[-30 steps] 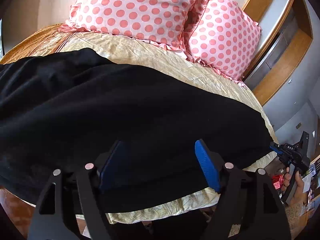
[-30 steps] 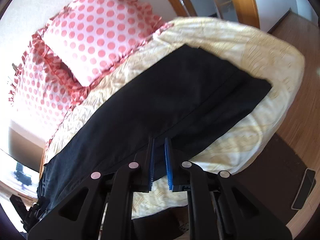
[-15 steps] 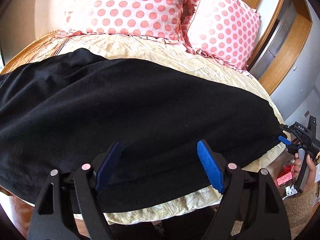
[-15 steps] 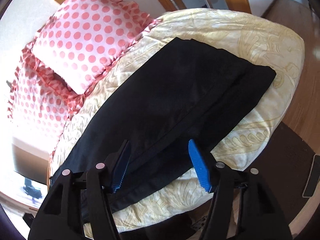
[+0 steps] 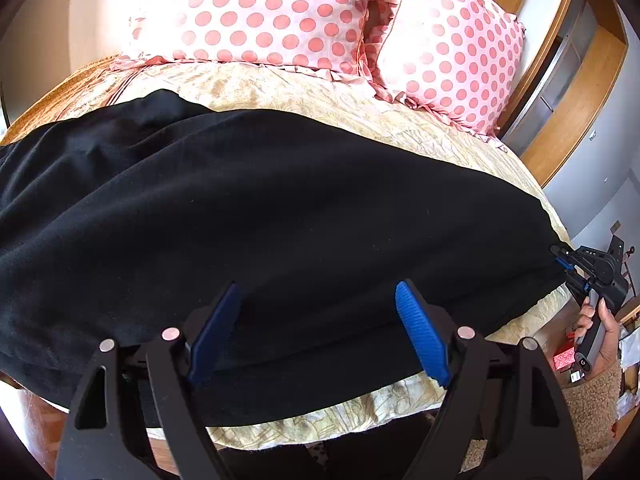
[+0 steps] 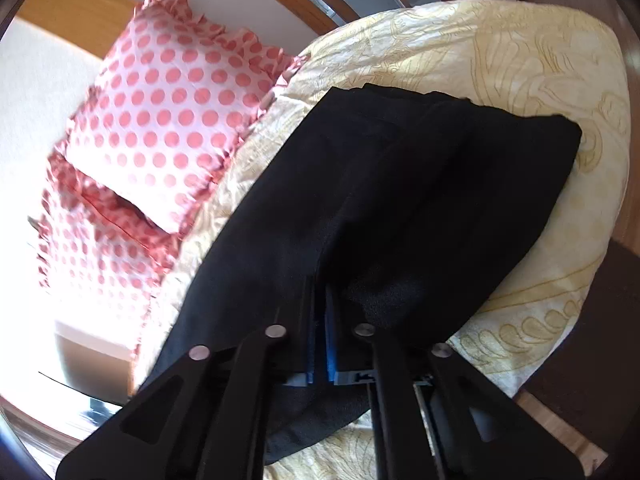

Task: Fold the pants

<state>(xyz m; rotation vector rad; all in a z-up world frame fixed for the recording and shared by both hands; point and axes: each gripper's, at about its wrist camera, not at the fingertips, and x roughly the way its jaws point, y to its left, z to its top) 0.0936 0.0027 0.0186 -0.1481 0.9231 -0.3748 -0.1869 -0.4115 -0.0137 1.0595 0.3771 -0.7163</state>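
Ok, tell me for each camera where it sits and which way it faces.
Left wrist: on the left gripper, jaws wide open, looking down across black pants toward the polka-dot pillows; the right hand shows at the far right.
Right wrist: on the right gripper, shut on the pants' edge, looking along their length.
Shared: pants, pillows, bedspread.

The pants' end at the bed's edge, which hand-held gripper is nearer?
Right. The right hand-held gripper is clamped on the black pants there; the left hand-held gripper hovers open mid-length.
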